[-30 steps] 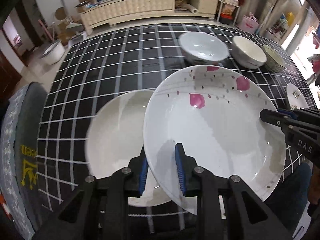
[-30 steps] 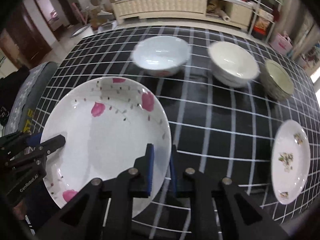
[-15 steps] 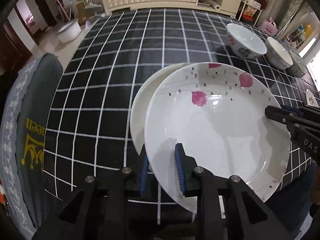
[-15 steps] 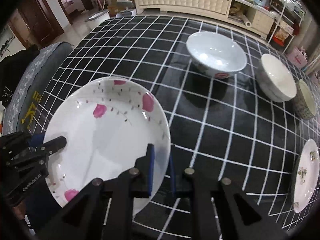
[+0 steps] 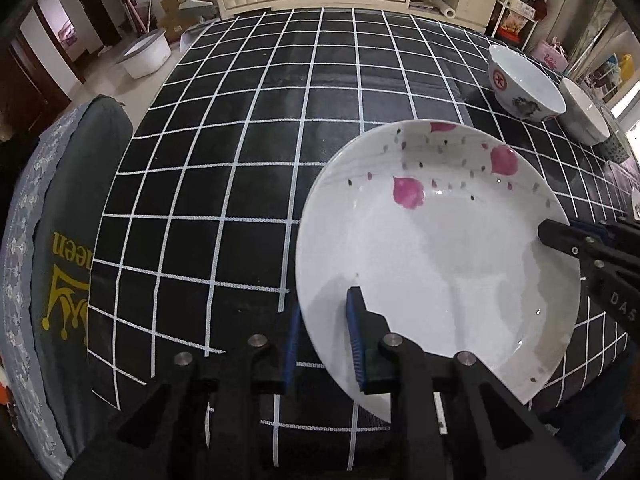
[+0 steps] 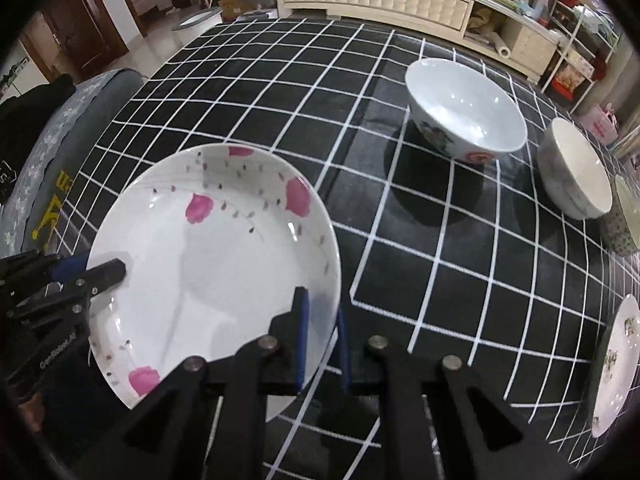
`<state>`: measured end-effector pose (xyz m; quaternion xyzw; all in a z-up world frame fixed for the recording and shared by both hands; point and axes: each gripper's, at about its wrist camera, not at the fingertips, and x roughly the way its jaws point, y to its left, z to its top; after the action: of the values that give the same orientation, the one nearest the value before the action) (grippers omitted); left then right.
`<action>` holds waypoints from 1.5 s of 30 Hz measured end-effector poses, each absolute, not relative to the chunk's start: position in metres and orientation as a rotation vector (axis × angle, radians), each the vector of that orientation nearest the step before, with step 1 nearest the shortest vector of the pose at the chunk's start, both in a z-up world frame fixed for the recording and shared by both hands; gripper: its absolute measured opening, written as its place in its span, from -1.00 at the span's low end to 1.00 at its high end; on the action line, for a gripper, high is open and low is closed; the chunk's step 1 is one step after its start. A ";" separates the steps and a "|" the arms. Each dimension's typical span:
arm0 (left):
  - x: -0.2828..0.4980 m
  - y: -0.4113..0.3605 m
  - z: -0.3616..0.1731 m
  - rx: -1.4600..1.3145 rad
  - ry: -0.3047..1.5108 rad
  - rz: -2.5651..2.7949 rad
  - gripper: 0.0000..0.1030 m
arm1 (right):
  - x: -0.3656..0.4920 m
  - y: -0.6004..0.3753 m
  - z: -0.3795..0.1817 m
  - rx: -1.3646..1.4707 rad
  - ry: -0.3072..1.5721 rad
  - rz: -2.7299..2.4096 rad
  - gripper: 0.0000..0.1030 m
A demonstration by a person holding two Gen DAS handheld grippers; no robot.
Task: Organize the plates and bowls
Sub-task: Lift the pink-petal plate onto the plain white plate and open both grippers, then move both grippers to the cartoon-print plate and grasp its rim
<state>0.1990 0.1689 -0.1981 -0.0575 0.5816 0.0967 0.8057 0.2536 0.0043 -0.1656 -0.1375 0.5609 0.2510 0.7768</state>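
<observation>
Both tongs, left (image 5: 324, 344) and right (image 6: 322, 344), clench opposite rims of the flowered plate (image 5: 440, 248), holding it level between them above the checked tablecloth (image 5: 240, 152).

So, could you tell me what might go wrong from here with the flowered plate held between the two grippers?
1. The left gripper and right gripper each pinch only the thin rim of the pink-flowered plate; glazed ceramic could slip from the pads.
2. Two separate hands share the plate, so uneven motion could twist it loose.
3. Its near edge overhangs the checked tablecloth, so a release here might tip it off the table.
</observation>
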 end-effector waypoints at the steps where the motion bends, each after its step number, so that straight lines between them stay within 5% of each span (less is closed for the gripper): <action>1: 0.200 0.170 -0.199 -0.127 1.245 0.207 -0.62 | 0.256 0.004 -0.167 -0.287 1.218 0.542 -0.67; 9: 0.206 0.177 -0.204 -0.185 1.277 0.208 -0.60 | 0.258 -0.004 -0.165 -0.219 1.225 0.534 -0.66; 11: 0.203 0.177 -0.202 -0.186 1.270 0.222 -0.43 | 0.256 -0.007 -0.162 -0.221 1.220 0.528 -0.64; 13: 0.198 0.179 -0.197 -0.189 1.258 0.249 -0.26 | 0.254 -0.010 -0.159 -0.229 1.214 0.511 -0.45; 21: 0.186 0.173 -0.160 -0.212 1.175 0.259 -0.26 | 0.243 -0.040 -0.132 -0.174 1.168 0.497 0.04; 36: 0.201 0.045 -0.116 -0.072 1.104 0.038 -0.10 | 0.230 -0.151 -0.083 -0.067 1.069 0.350 0.54; 45: 0.233 -0.057 -0.109 0.015 1.099 -0.103 -0.06 | 0.237 -0.240 -0.080 -0.019 1.065 0.217 0.67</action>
<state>0.2325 -0.0566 -0.1094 0.0073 0.5221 -0.0487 0.8515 0.2366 -0.2401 -0.0797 -0.0089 0.5066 0.1033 0.8559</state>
